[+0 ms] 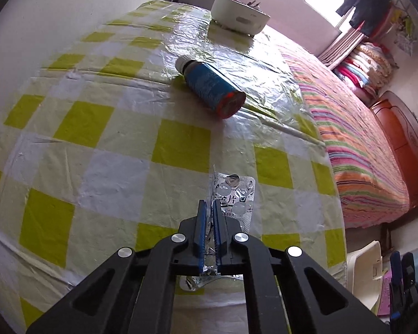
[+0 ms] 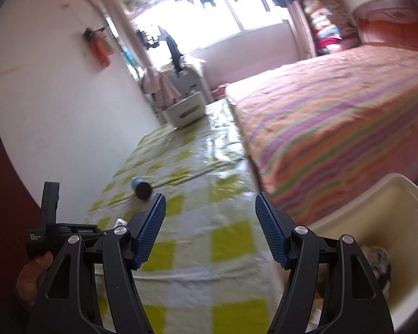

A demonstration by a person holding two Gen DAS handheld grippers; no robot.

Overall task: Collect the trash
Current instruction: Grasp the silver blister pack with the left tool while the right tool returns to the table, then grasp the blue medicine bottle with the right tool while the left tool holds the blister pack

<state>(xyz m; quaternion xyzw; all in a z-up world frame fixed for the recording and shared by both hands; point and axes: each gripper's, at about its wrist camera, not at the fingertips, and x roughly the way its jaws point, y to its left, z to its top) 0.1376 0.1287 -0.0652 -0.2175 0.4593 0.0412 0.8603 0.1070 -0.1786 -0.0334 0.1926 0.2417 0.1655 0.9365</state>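
Observation:
My left gripper (image 1: 209, 204) is shut on a silver pill blister pack (image 1: 238, 197); the foil is pinched between the blue pads and sticks out ahead and to the right, just above the yellow-checked tablecloth (image 1: 97, 153). Farther along the table a blue bottle (image 1: 211, 89) with a white cap lies on its side. In the right wrist view my right gripper (image 2: 210, 197) stands open over the table's near end with nothing between its fingers. The bottle (image 2: 141, 188) lies ahead of its left finger. A cream plastic bin (image 2: 376, 203) stands low at the right, with crumpled items inside.
A white box (image 1: 238, 18) sits at the table's far end by the wall. A bed with a striped cover (image 1: 362, 139) runs along the table's right side. The cream bin (image 1: 366, 272) stands beside the table's near right corner. A hand (image 2: 28, 275) grips the left tool.

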